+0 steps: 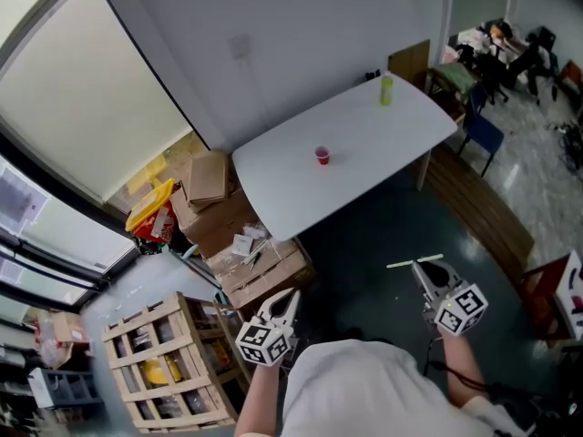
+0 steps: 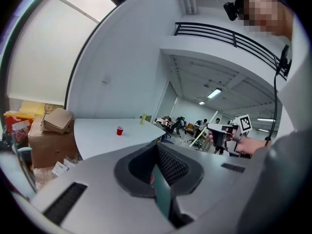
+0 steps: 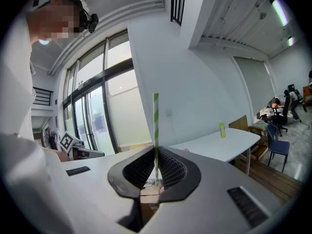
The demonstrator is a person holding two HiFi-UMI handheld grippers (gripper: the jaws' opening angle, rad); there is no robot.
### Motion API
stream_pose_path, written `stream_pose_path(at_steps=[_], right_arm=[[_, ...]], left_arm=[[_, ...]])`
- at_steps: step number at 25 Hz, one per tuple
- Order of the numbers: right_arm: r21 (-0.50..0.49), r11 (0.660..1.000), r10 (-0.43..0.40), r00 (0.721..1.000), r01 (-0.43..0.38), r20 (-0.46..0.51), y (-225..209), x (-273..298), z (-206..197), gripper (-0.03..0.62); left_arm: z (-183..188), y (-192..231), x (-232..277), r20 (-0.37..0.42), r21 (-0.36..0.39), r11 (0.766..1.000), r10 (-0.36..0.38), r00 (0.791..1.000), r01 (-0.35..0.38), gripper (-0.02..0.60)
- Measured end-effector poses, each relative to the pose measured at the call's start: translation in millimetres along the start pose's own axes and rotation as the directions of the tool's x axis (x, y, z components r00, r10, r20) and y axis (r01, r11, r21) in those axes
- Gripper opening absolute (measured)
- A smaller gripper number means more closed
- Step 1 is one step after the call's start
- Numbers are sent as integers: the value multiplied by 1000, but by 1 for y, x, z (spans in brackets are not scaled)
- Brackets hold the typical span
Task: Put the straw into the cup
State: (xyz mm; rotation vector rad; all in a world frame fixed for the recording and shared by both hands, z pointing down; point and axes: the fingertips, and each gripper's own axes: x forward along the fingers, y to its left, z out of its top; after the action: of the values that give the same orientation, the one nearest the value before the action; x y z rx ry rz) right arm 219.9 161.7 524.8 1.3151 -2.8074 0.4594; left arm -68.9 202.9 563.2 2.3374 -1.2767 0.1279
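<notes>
A small red cup stands near the middle of the white table; it also shows far off in the left gripper view. My right gripper is low and well short of the table, shut on a green-and-white striped straw. In the right gripper view the straw rises upright from between the jaws of the right gripper. My left gripper hangs near my body, shut with nothing in it.
A yellow-green bottle stands at the table's far corner. Cardboard boxes are piled left of the table, with a wooden crate nearer me. A blue chair and a wooden bench are to the right.
</notes>
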Motion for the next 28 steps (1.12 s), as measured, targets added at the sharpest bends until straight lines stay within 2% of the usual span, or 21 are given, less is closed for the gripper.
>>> stream_pose_path(at_steps=[10, 22, 28], right_arm=[[-9, 1000, -3, 1000, 2, -22, -16, 20, -2, 49], [-2, 999, -54, 998, 54, -19, -41, 71, 10, 49], [1, 998, -67, 998, 67, -18, -56, 111, 22, 49]], left_arm=[[3, 9, 26, -6, -12, 1000, -15, 1000, 15, 2], [28, 47, 82, -35, -13, 996, -85, 996, 85, 2], [55, 78, 114, -47, -2, 994, -113, 993, 113, 2]])
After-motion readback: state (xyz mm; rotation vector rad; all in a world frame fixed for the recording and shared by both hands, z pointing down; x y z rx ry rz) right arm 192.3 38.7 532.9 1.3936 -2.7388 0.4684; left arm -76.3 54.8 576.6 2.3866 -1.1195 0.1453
